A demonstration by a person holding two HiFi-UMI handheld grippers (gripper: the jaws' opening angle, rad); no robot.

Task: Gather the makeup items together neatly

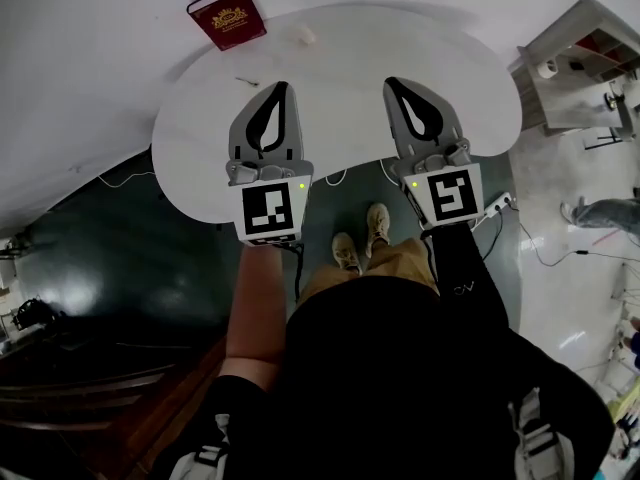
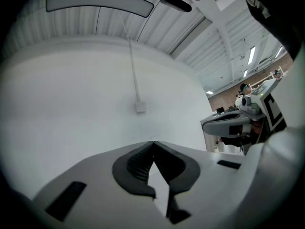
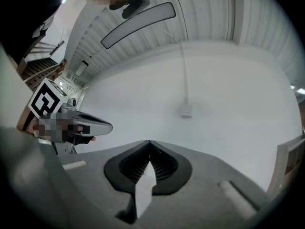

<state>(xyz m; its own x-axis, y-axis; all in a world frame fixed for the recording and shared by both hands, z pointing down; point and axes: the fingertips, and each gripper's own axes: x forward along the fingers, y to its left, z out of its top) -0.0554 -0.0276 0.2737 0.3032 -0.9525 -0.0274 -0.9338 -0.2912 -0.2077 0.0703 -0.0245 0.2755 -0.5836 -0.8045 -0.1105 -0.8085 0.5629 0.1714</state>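
Left tongs [image 1: 282, 86]: closed, the tips meet and nothing is between them, as my left gripper view [image 2: 153, 142] shows plainly. I hold them level over the near part of the white tabletop [image 1: 200, 148].
Right tongs [image 1: 391, 81]: also closed and empty [image 3: 149, 141], level, beside the left ones and apart from them.
Dark red flat case [image 1: 228, 15]: it lies at the far left rim of the tabletop. It could be a palette or a small book; I cannot tell which.
Small pale item [image 1: 307, 36]: on the far side, to the right of the case and apart from it. It is too small to name.
Thin dark stick [image 1: 246, 82]: perhaps a pencil. It is nearer to me, just beside the tip of my left tongs, not touching them.
Done: as I judge, nothing. The three things lie each alone, and neither tongs touches any of them.
Left to do: all of the gathering, which means to bring the stick and the pale item next to the case, or all three to one place, and to line them up neatly.
Doubt: whether more items lie under my tongs, I cannot see.
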